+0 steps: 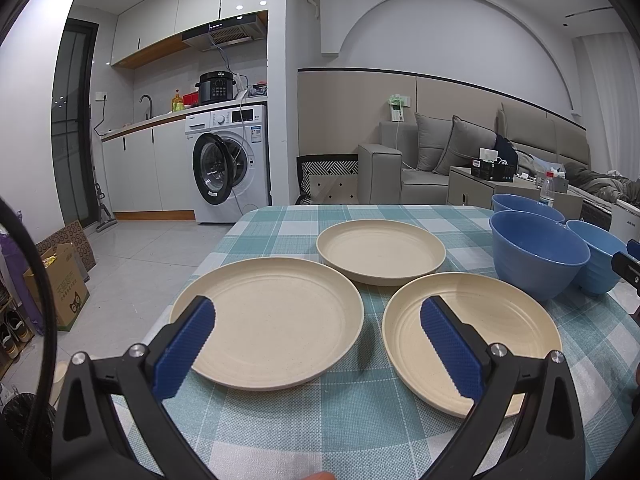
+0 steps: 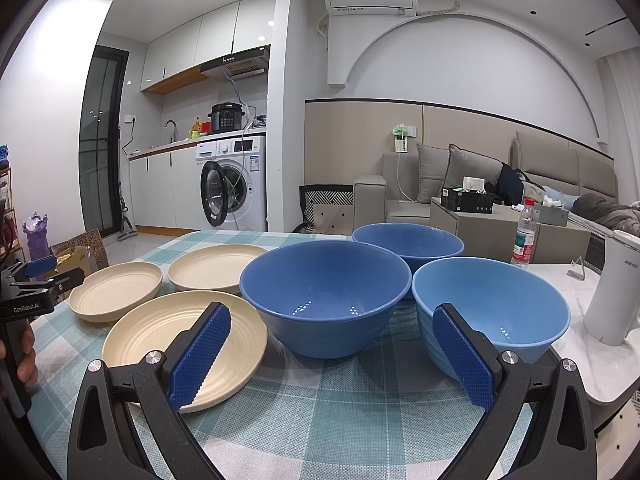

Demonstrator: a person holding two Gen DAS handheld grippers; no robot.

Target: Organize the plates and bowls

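Plates and bowls sit spread out singly on our teal-and-white checked tablecloth (image 1: 344, 432), none of them stacked. Nearest to us, our left gripper (image 1: 318, 354) hangs above the cloth with its blue ribbed pads spread wide and nothing between them; one pad overlaps our view of the near-left cream round plate (image 1: 276, 320), the other our view of the near-right cream round ridged plate (image 1: 496, 332). Those two plates lie side by side, just apart. Our right gripper (image 2: 332, 354) is likewise wide apart and empty, hovering before the bowls; its right pad shows in front of the light blue ribbed bowl (image 2: 496, 316) and its left pad in front of the ridged plate. Between its fingers we see the large darker blue bowl (image 2: 326, 300), upright, next to the light blue one and just beside the ridged plate. Behind the two near plates rests a third cream plate (image 1: 380, 250), close to them. Farthest of the set, a third blue bowl (image 2: 408, 242) stands behind the other two, near the table's far edge. To the right, off the cloth, we see a white appliance (image 2: 616, 288) and a clear plastic bottle with a red cap (image 2: 525, 232). Beyond the table stand a white washing machine (image 1: 232, 164) with its door ajar and a grey sofa (image 1: 440, 160)
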